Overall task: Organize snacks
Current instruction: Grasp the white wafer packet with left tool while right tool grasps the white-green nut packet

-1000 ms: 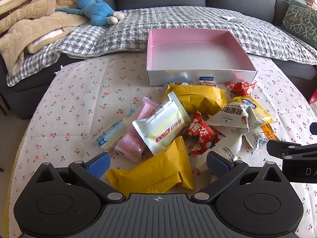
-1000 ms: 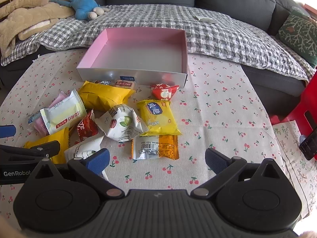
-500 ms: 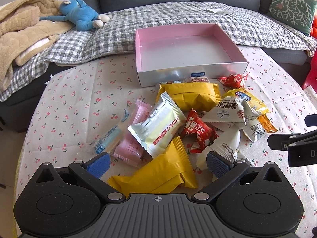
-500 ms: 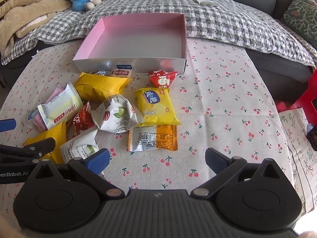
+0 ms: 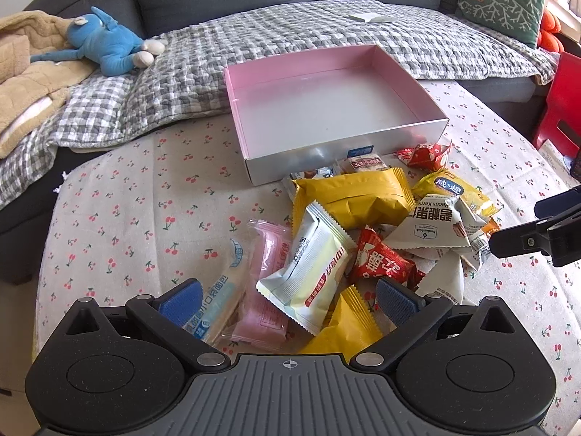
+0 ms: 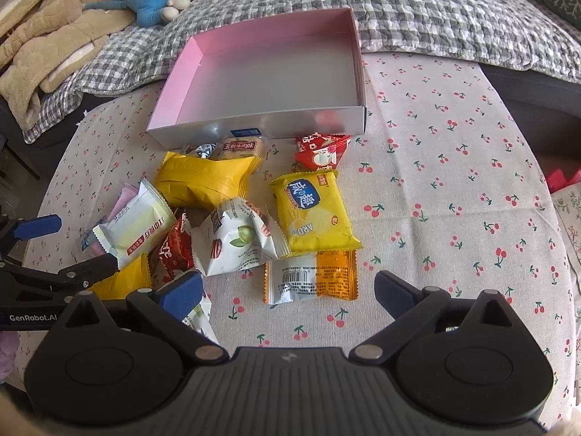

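Observation:
A pile of snack packets lies on the cherry-print tablecloth [image 5: 120,225] in front of an empty pink box [image 5: 326,109], which also shows in the right wrist view [image 6: 268,72]. My left gripper [image 5: 288,299] is open, low over a pale green-white packet [image 5: 312,276], a pink packet [image 5: 261,312] and a yellow packet [image 5: 345,330]. My right gripper [image 6: 287,290] is open, low over an orange-and-white packet [image 6: 312,276], near a yellow biscuit packet [image 6: 312,210] and a white nut packet [image 6: 236,243]. Neither holds anything.
A grey sofa with a checked blanket [image 5: 290,43], a blue plush toy [image 5: 109,47] and a tan blanket [image 5: 29,72] stands behind the table. A red stool [image 5: 559,109] stands at the right. The left gripper shows at the left edge of the right wrist view [image 6: 47,254].
Both grippers have moved forward and down toward the snack pile, so the packets and box look larger. Both stay open; no packet has moved.

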`<state>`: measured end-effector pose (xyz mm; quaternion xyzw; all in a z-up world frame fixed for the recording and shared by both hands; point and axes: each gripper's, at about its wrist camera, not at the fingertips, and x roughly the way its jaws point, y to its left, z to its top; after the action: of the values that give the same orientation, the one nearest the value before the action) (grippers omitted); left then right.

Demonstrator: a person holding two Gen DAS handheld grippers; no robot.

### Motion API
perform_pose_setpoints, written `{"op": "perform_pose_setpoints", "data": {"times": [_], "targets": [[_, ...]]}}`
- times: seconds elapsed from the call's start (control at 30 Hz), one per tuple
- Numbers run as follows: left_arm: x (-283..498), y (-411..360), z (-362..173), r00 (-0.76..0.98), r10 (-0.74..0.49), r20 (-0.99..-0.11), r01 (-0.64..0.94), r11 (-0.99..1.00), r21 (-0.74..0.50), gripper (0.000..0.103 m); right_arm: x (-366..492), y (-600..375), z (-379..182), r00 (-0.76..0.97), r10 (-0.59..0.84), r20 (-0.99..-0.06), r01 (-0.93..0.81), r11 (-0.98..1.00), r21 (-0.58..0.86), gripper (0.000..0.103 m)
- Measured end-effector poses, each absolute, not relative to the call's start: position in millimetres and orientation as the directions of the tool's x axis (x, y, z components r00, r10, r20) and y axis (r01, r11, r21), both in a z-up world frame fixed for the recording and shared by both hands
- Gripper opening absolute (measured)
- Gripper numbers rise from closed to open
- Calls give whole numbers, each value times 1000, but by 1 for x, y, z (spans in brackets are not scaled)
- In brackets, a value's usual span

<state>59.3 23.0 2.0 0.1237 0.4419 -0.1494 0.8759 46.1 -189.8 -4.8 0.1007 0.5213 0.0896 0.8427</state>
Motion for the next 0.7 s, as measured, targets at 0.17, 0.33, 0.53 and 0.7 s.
{"op": "perform_pose_setpoints", "data": {"times": [0.17,0.33,0.53,0.7], "targets": [[69,15,0,573,-215,-791,459,884,92,93,60,-187,-6,431,326,-842,-55,940,336,88],[70,7,-7,594,-249,-765,543,826,153,73,72,-182,-8,426,369,-826,-68,924,377,74],[77,7,-19,566,-287,-773,574,810,120,45,82,-178,-17,412,399,-819,-80,911,404,62],[78,3,-28,554,-273,-787,593,793,141,43,87,-171,-25,392,399,-829,-99,914,393,55]]}}
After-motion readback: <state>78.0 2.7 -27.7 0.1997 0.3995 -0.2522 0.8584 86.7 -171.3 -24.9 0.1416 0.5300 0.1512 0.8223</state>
